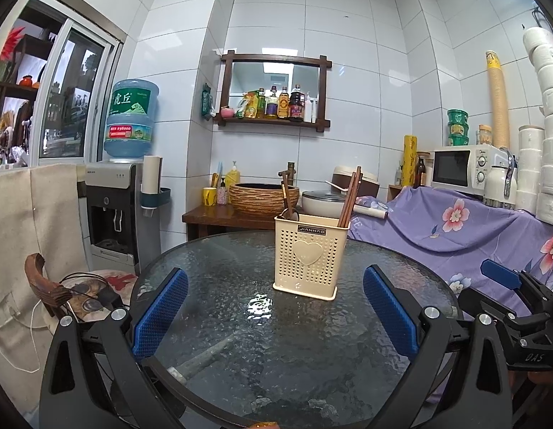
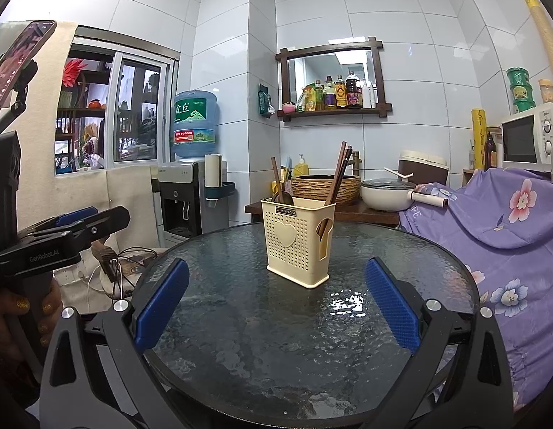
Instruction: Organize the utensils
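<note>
Tiled kitchen corner, round textured-glass table (image 1: 212,321). Left wrist view: left gripper (image 1: 274,316) spread wide, empty; cream perforated holder (image 1: 308,254) stands upright mid-table, chopsticks (image 1: 350,195) in its right compartment, spoon handles (image 1: 286,193) in its left. Right wrist view: right gripper (image 2: 276,307) also spread, nothing in it — same holder well ahead, no loose utensils visible. Holder looks light, thin plastic, likely slides on glass — grip the stiff wooden shafts high, not the rim.
</note>
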A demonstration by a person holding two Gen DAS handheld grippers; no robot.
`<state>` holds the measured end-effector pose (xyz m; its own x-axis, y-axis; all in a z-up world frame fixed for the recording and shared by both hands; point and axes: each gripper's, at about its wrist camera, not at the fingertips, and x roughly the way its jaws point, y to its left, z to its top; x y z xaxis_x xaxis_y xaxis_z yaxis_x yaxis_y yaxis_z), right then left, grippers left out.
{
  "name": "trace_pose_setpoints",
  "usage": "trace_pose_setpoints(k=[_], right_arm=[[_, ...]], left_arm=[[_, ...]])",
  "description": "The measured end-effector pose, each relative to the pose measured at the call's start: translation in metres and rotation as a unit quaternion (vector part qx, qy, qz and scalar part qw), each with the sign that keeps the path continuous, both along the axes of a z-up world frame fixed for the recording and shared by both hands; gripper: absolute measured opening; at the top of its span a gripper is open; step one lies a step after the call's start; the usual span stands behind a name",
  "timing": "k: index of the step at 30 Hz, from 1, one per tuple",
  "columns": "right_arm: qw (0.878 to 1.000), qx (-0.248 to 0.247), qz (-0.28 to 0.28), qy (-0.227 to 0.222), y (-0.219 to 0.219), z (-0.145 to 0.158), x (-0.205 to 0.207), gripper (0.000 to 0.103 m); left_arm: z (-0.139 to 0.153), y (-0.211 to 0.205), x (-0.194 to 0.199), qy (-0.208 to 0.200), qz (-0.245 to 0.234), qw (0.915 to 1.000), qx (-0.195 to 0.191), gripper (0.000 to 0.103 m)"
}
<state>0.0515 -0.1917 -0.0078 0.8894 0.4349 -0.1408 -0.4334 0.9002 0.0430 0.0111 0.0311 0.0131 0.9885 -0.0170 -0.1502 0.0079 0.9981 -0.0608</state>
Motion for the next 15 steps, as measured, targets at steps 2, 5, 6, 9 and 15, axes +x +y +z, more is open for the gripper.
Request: trace_pose_setpoints(k=[2, 5, 6, 9, 15], right_arm=[[1.0, 0.0, 0.0, 0.002, 0.001, -0.0001, 0.0004, 0.097], [1.0, -0.001, 0.0, 0.003, 0.0024, -0.0007, 0.0004, 0.097], [1.0, -0.002, 0.0, 0.004, 0.0028, -0.0008, 0.0006, 0.097], [1.0, -0.002, 0.001, 0.005, 0.0037, -0.0009, 0.0009, 0.097], [1.0, -0.003, 0.001, 0.004, 0.0044, -0.0015, 0.0008, 0.097]], left_arm=[[-0.0003, 0.0001, -0.0005, -0.002, 0.0, 1.0, 0.0, 0.097], [0.0004, 0.0012, 0.0002, 0.0, -0.001, 1.0, -0.003, 0.097], [0.0004, 0.0015, 0.0003, 0.001, -0.003, 1.0, -0.005, 0.097], [0.0016, 0.0026, 0.0009, 0.001, 0.0, 1.0, -0.003, 0.097], [0.0015, 0.0044, 0.0022, 0.005, 0.006, 1.0, -0.006, 0.097]])
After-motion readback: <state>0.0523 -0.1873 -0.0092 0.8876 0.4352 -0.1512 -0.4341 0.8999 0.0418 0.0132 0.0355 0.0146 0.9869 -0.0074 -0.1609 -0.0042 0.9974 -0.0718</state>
